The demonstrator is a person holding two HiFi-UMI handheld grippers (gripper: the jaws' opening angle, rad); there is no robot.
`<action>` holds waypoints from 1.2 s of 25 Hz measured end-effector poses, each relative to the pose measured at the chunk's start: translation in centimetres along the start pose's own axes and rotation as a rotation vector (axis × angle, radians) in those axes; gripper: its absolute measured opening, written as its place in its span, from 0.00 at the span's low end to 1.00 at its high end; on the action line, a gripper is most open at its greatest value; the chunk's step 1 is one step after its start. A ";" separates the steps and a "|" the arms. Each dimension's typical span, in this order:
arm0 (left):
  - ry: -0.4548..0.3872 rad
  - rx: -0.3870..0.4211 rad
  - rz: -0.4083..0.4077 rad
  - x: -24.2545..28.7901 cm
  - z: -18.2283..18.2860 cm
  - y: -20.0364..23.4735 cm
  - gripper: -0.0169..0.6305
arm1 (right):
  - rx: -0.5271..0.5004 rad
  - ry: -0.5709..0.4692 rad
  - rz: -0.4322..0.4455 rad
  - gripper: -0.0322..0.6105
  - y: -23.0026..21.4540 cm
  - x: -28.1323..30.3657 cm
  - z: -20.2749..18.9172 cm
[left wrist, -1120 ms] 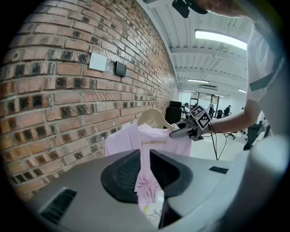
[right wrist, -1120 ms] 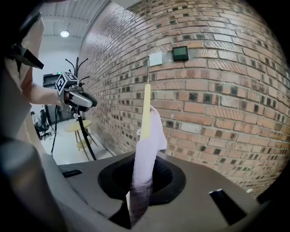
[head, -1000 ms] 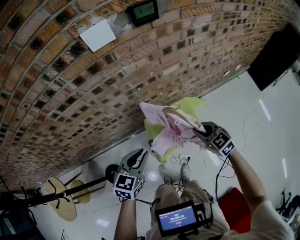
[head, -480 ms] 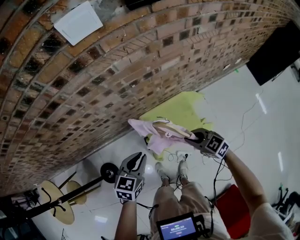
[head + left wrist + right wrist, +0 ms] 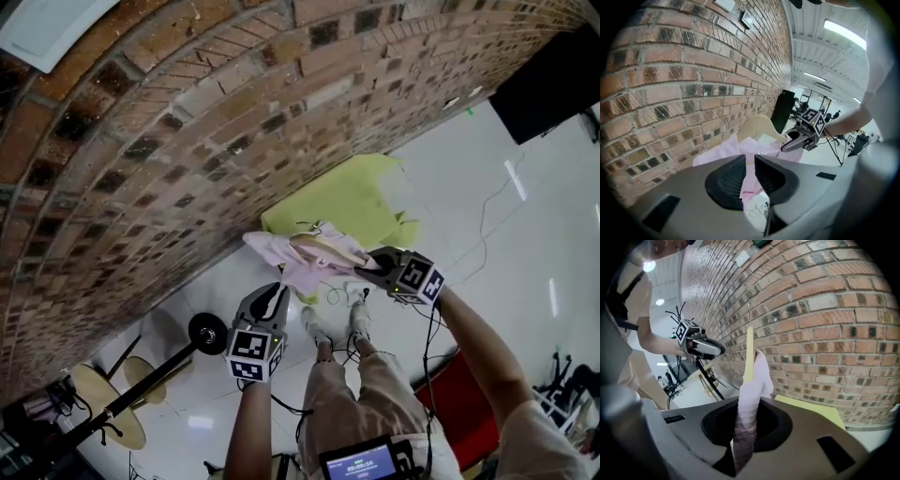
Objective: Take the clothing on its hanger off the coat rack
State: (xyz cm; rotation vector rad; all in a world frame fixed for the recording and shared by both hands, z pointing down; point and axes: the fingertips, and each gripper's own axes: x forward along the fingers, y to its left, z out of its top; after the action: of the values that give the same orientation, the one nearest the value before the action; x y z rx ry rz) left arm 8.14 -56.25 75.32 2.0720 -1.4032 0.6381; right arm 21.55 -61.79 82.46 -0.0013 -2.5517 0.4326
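Observation:
A pink garment [image 5: 298, 264] hangs on a cream wooden hanger [image 5: 326, 248] in front of the brick wall, away from the coat rack [image 5: 141, 389]. My right gripper [image 5: 364, 265] is shut on the garment at the hanger's near end. In the right gripper view the pink cloth [image 5: 743, 425] is pinched between the jaws, and the hanger [image 5: 749, 355] stands edge-on above them. My left gripper [image 5: 274, 298] hovers lower left of the garment with its jaws together and nothing in them. The left gripper view shows it [image 5: 750, 168] pointing at the garment [image 5: 761, 147] and the right gripper [image 5: 787, 144].
The brick wall [image 5: 187, 141] fills the top and left. A yellow-green mat [image 5: 352, 192] lies on the white floor under the garment. Round wooden pieces [image 5: 117, 422] sit by the rack's base. A black screen [image 5: 548, 89] stands at the right and a red object [image 5: 459, 398] is near the person's legs.
The right gripper has carried the garment and hanger lower and a little left, over the yellow mat. The head view has tilted downward. The left gripper has barely moved.

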 end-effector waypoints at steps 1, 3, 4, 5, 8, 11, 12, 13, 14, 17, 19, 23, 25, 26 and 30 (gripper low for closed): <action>0.009 -0.005 -0.005 0.9 -0.7 0.3 0.12 | 0.025 0.004 0.007 0.10 -0.5 0.8 -1.0; 0.028 -0.017 -0.012 2.6 -1.9 0.8 0.12 | 0.077 0.007 0.025 0.10 -1.7 2.3 -2.7; 0.037 -0.023 -0.014 3.4 -2.6 1.0 0.12 | 0.107 0.011 0.034 0.10 -2.3 3.0 -3.7; 0.044 -0.027 -0.016 4.2 -3.2 1.3 0.12 | 0.133 0.018 0.042 0.10 -2.9 3.8 -4.7; 0.066 -0.025 -0.013 6.7 -5.0 2.4 0.12 | 0.177 0.045 0.059 0.10 -5.2 6.3 -7.5; 0.078 -0.019 0.006 9.0 -6.6 3.8 0.12 | 0.229 0.070 0.083 0.10 -7.3 9.1 -10.6; 0.082 -0.022 0.012 9.5 -7.1 4.2 0.12 | 0.253 0.075 0.090 0.10 -7.8 10.0 -11.6; 0.086 -0.027 0.017 9.9 -7.7 4.6 0.12 | 0.279 0.077 0.095 0.10 -8.2 10.8 -12.6; 0.089 -0.035 0.022 10.1 -8.2 5.0 0.12 | 0.304 0.079 0.098 0.10 -8.7 11.6 -13.5; 0.095 -0.060 0.029 10.6 -9.7 6.0 0.12 | 0.398 0.058 0.107 0.10 -10.1 13.5 -15.5; 0.100 -0.066 0.026 11.1 -10.8 6.4 0.12 | 0.460 0.032 0.118 0.10 -11.1 14.7 -16.3; 0.110 -0.076 0.021 12.3 -12.9 7.5 0.12 | 0.511 0.026 0.130 0.10 -12.3 17.1 -18.0; 0.113 -0.093 0.018 12.9 -13.8 8.0 0.12 | 0.529 0.037 0.132 0.10 -12.9 18.3 -19.1; 0.113 -0.101 0.017 13.1 -14.1 8.2 0.12 | 0.543 0.040 0.132 0.10 -13.2 18.8 -19.7; 0.110 -0.109 0.015 13.9 -15.1 9.1 0.12 | 0.625 0.042 0.119 0.10 -15.1 21.0 -22.2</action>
State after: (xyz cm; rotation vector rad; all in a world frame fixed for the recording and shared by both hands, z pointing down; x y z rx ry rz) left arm 3.16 -58.21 97.16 1.9140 -1.3625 0.6562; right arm 16.52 -67.48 115.68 0.0667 -2.2791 1.2396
